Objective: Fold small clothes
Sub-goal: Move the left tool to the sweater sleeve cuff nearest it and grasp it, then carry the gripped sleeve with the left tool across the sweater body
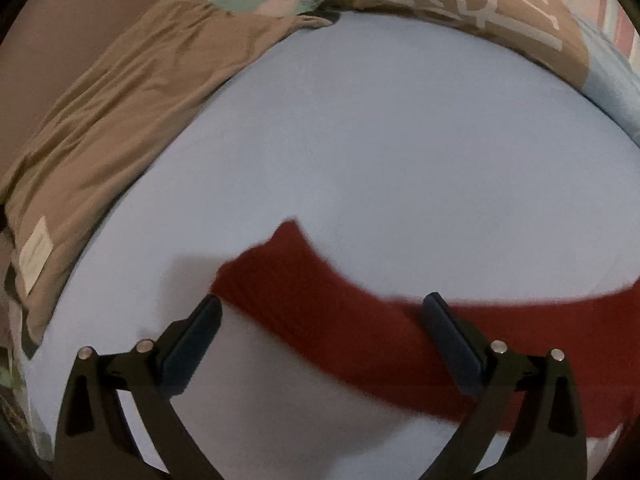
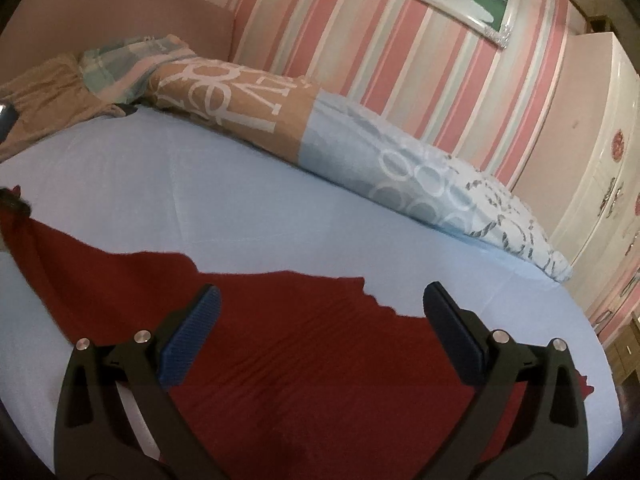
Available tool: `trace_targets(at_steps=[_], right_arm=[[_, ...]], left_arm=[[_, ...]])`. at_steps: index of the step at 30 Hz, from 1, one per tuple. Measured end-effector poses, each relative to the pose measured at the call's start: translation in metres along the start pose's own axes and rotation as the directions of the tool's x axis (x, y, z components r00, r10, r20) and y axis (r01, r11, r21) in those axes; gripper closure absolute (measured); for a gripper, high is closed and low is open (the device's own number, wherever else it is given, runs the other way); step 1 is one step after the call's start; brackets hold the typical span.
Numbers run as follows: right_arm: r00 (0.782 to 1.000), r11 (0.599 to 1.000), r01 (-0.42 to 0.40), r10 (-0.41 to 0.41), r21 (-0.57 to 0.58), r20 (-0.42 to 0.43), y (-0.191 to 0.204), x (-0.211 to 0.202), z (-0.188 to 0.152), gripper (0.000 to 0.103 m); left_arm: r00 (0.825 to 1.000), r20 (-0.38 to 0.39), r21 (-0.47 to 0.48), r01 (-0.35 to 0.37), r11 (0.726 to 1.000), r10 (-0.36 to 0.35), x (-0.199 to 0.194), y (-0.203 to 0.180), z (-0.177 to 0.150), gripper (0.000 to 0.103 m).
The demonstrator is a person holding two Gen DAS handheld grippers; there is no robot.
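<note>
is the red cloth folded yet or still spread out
Spread out: the red cloth lies flat on the sheet, with no fold showing. Neither claw grips it.

The red garment point(image 2: 280, 340) is matt ribbed knit cloth on a smooth, matt pale-blue bed sheet point(image 2: 160, 184). Both tongs, left point(image 1: 322, 312) and right point(image 2: 322, 308), are matt black plastic with ridged blue pads point(image 2: 196, 332) and shiny metal pins. At two o'clock, the wardrobe point(image 2: 600, 184) looks glossy.
</note>
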State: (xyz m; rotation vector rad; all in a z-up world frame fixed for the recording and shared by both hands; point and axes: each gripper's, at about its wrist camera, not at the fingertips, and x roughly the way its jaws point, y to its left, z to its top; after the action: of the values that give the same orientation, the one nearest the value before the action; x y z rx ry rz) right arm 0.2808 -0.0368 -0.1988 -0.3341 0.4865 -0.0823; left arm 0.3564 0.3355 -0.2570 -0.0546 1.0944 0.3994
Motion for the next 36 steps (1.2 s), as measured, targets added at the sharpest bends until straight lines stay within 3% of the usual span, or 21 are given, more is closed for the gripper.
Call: trace_targets(at_steps=[7, 11, 16, 18, 20, 24, 26, 27, 28, 29, 30, 32, 36], right_arm=[[1.000, 1.000, -0.006, 0.006, 0.019, 0.004, -0.001, -0.008, 0.001, 0.003], [1.000, 1.000, -0.010, 0.010, 0.016, -0.010, 0.004, -0.008, 0.001, 0.003], [1.000, 1.000, -0.007, 0.007, -0.008, 0.015, 0.011, -0.014, 0.004, 0.003], [1.000, 1.000, -0.011, 0.011, -0.004, 0.009, 0.012, -0.014, 0.004, 0.003], [1.000, 1.000, -0.017, 0.017, -0.007, 0.005, 0.015, -0.015, 0.004, 0.003], [1.000, 0.999, 0.005, -0.003, -0.051, 0.027, 0.019, -0.020, 0.005, 0.003], [0.999, 0.999, 0.013, -0.012, -0.052, 0.034, 0.018, -0.021, 0.006, 0.003], [0.999, 0.999, 0.013, -0.011, -0.048, 0.032, 0.017, -0.021, 0.006, 0.003], [0.999, 0.999, 0.013, -0.012, -0.042, 0.031, 0.016, -0.020, 0.006, 0.003], [0.999, 0.999, 0.014, -0.013, -0.040, 0.030, 0.016, -0.020, 0.006, 0.003], [0.999, 0.999, 0.014, -0.013, -0.038, 0.029, 0.016, -0.020, 0.006, 0.003], [1.000, 0.999, 0.014, -0.013, -0.037, 0.027, 0.015, -0.020, 0.006, 0.003], [0.999, 0.999, 0.018, -0.017, -0.041, 0.034, 0.014, -0.021, 0.006, 0.003]], left_arm=[[0.995, 0.027, 0.001, -0.097, 0.995, 0.097, -0.023, 0.032, -0.049, 0.001], [0.993, 0.081, -0.065, -0.085, 0.994, 0.090, -0.044, 0.056, -0.059, 0.002], [0.987, 0.132, -0.234, 0.120, 0.965, -0.090, -0.060, 0.099, -0.061, 0.002], [0.982, 0.099, -0.267, 0.180, 0.947, -0.159, -0.049, 0.100, -0.056, 0.002], [0.966, 0.070, -0.305, 0.259, 0.916, -0.250, -0.032, 0.095, -0.051, 0.002], [0.963, 0.023, -0.352, 0.259, 0.900, -0.268, -0.010, 0.085, -0.049, 0.002], [0.963, 0.048, -0.377, 0.265, 0.888, -0.267, -0.010, 0.086, -0.045, 0.003], [0.961, 0.054, -0.389, 0.269, 0.881, -0.270, -0.010, 0.087, -0.043, 0.010], [0.962, 0.055, -0.401, 0.268, 0.876, -0.269, -0.009, 0.088, -0.040, 0.023], [0.966, 0.048, -0.408, 0.252, 0.878, -0.255, -0.008, 0.089, -0.038, 0.060], [0.966, 0.044, -0.418, 0.248, 0.874, -0.254, -0.007, 0.091, -0.036, 0.073], [0.952, 0.047, -0.453, 0.292, 0.842, -0.304, -0.002, 0.097, -0.033, 0.075], [0.942, 0.071, -0.447, 0.323, 0.834, -0.327, -0.004, 0.097, -0.034, 0.090]])
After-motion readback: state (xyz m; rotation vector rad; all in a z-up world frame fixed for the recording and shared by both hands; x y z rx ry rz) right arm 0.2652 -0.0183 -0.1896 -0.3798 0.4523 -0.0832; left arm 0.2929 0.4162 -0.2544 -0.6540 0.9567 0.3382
